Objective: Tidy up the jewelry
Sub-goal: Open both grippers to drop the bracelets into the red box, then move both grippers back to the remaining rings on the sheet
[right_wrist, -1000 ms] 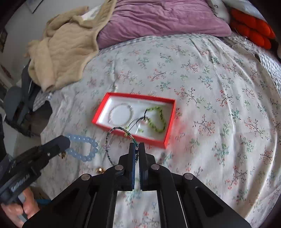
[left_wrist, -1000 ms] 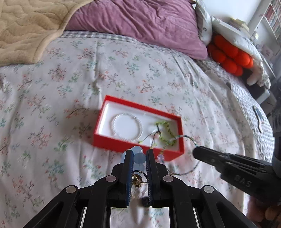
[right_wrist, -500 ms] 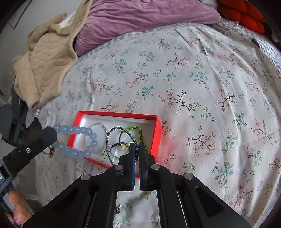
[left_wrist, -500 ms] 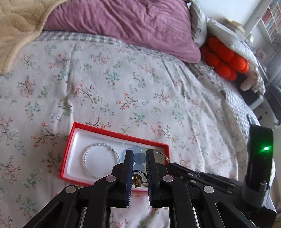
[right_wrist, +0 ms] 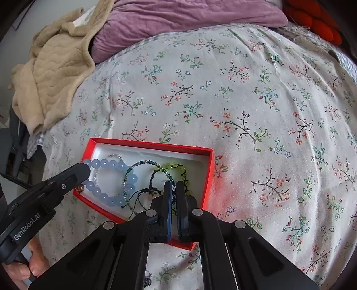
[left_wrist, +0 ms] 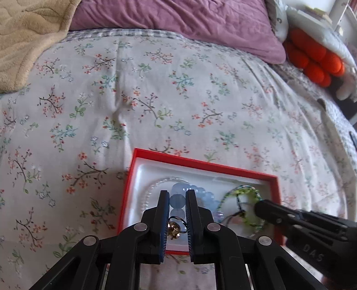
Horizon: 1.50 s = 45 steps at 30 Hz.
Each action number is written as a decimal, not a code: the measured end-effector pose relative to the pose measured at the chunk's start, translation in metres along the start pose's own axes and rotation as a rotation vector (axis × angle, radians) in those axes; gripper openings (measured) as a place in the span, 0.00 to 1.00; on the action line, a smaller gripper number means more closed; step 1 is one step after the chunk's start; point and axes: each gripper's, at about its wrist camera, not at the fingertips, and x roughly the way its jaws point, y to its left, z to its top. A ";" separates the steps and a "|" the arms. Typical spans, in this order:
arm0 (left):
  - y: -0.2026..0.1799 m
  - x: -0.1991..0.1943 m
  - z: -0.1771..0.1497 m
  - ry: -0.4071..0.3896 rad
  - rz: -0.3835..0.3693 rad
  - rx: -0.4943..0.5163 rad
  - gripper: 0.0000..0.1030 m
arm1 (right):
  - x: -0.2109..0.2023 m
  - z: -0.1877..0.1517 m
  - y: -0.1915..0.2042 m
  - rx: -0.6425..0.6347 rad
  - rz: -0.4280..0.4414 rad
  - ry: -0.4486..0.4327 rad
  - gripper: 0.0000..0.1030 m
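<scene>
Left gripper point(left_wrist: 175, 196) pinching blue bead bracelet point(right_wrist: 111, 178), loop hanging directly over left half of red box point(right_wrist: 207, 176), above clear bangle point(left_wrist: 156, 185); right gripper point(right_wrist: 174, 189) pressed onto seed-bead bracelet point(right_wrist: 142, 164), over right half beside green cord bracelet point(right_wrist: 176, 166); both releases lie straight below

Each camera rides just behind its own fingers, looking forward and down across the bed toward the purple pillow point(left_wrist: 178, 20) at twelve o'clock. The left view hangs close over the red jewelry box point(left_wrist: 202, 162); the right view sits close too, box point(right_wrist: 147, 143) toward nine o'clock. Both share the box and the floral bedspread point(right_wrist: 245, 89).
</scene>
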 end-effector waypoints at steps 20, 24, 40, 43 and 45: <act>0.017 -0.044 -0.019 0.010 0.057 -0.024 0.59 | -0.040 -0.011 0.007 -0.034 0.003 -0.056 0.46; 0.019 -0.056 -0.031 0.019 0.068 -0.029 0.76 | -0.045 -0.021 0.006 -0.034 -0.011 -0.028 0.55; 0.020 -0.063 -0.102 0.166 0.121 0.001 0.92 | -0.066 -0.072 -0.002 -0.060 -0.083 0.055 0.73; 0.022 -0.060 -0.119 0.183 0.122 0.010 0.92 | -0.064 -0.084 -0.006 -0.057 -0.093 0.076 0.73; 0.023 -0.056 -0.133 0.205 0.127 0.020 0.92 | -0.062 -0.092 -0.009 -0.059 -0.097 0.092 0.74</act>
